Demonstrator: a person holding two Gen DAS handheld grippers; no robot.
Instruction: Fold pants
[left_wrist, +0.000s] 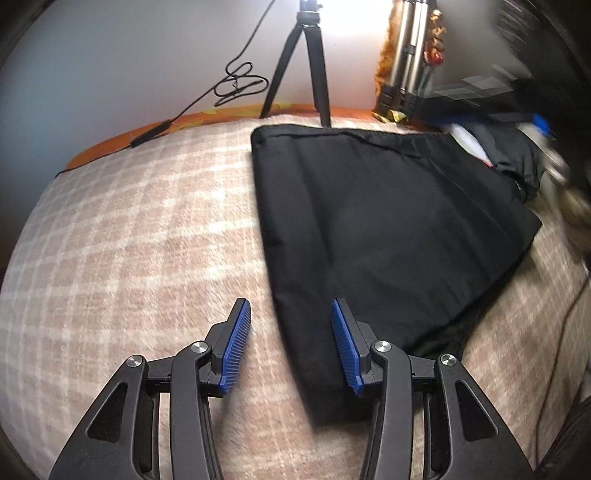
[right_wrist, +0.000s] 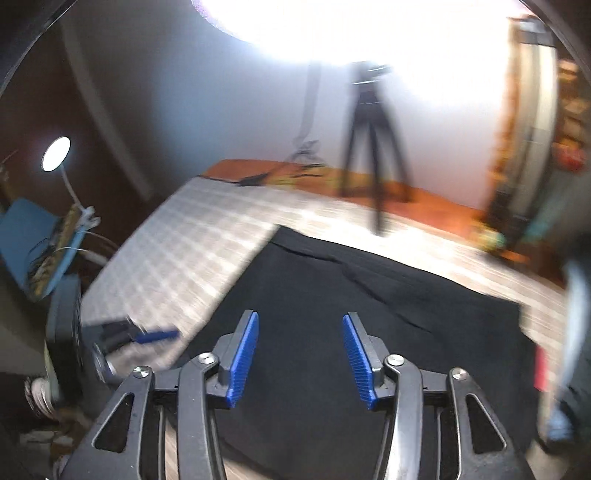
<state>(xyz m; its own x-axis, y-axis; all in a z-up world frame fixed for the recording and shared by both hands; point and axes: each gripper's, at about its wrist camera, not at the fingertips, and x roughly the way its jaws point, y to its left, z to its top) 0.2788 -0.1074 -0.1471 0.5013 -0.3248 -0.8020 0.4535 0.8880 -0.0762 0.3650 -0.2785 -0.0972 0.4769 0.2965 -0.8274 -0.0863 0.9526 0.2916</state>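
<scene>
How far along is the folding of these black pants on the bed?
Done: the black pants lie folded into a flat, layered panel on the checked blanket. In hand: nothing; the left gripper and right gripper both have jaws apart and empty. Left: probably one more fold to make it compact.

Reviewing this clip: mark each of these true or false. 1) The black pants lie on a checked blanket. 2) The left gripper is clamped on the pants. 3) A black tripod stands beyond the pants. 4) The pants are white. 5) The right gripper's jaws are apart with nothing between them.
1) The black fabric pants lie on the beige checked blanket: true.
2) The left gripper is clamped on the pants: false; its blue pads stand apart, gripping nothing.
3) A black tripod stands beyond the pants: true.
4) The pants are white: false; they are black.
5) The right gripper has its jaws apart with nothing between them: true.
</scene>
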